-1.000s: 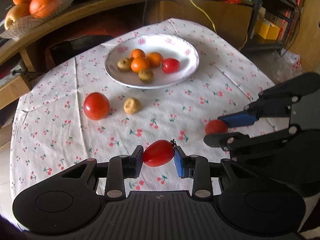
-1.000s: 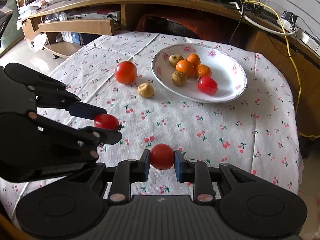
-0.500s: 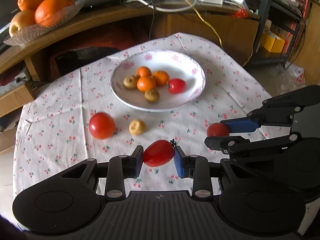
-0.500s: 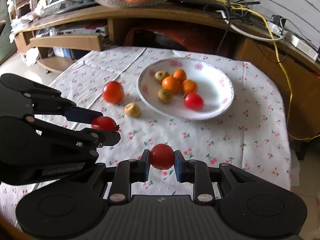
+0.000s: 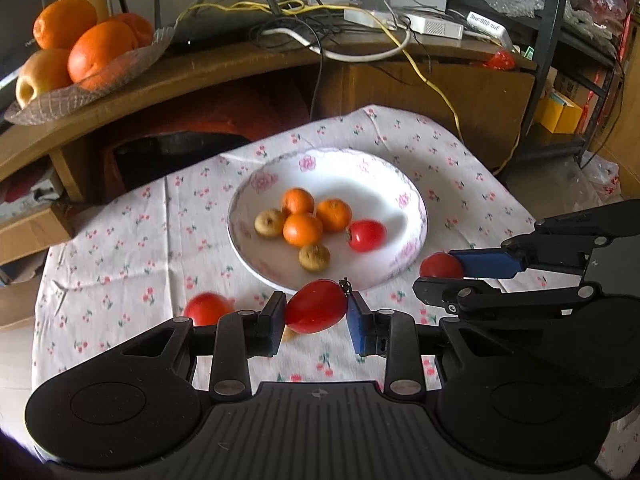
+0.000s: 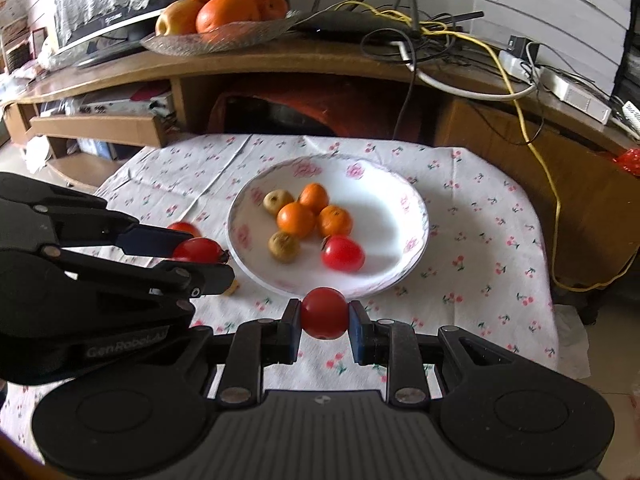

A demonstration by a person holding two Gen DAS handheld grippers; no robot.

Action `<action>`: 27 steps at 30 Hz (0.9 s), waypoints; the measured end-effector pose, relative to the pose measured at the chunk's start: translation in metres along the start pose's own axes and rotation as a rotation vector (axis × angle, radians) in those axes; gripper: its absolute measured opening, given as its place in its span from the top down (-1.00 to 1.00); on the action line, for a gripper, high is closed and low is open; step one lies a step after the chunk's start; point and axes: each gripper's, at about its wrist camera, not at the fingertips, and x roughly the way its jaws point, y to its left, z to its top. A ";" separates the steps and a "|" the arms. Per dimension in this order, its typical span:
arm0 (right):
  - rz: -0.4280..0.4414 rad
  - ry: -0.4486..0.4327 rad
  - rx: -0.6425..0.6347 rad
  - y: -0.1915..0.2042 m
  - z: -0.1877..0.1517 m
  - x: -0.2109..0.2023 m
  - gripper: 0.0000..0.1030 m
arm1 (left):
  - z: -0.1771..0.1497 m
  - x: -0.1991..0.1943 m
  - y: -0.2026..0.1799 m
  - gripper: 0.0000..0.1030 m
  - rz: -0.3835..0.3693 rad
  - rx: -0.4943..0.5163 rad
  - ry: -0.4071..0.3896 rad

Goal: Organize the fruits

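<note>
Trouble incoming maybe: left gripper (image 5: 316, 312) and right gripper (image 6: 324, 314) each pinch a tomato just short of the plate (image 6: 416, 248); dropped carelessly, they'd roll off the rim.

The left claw (image 5: 316, 322) is built of matte black plastic: a broad ribbed housing nearest the camera, flanked by two rounded lobes, each with a shallow circular recess. Two flat black linkage bars run forward from the housing, each fixed by silver round-headed screws. Its fingers (image 5: 360, 330) end in flat rectangular pads, blue on one side and darker on the other. The right claw (image 6: 324, 326) has the same black ribbed body, round lobes, silver screws and blue-faced pads. Grey embossed lettering, partly legible as "GenRobot", runs along the left claw's side.
</note>
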 end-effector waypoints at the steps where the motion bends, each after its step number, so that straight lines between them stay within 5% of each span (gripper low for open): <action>1: -0.004 -0.002 0.003 -0.001 0.002 0.001 0.48 | 0.002 0.001 0.000 0.24 0.001 0.000 -0.002; 27: -0.078 -0.006 0.038 -0.029 0.033 0.047 0.48 | 0.036 0.049 0.007 0.24 0.036 -0.020 0.010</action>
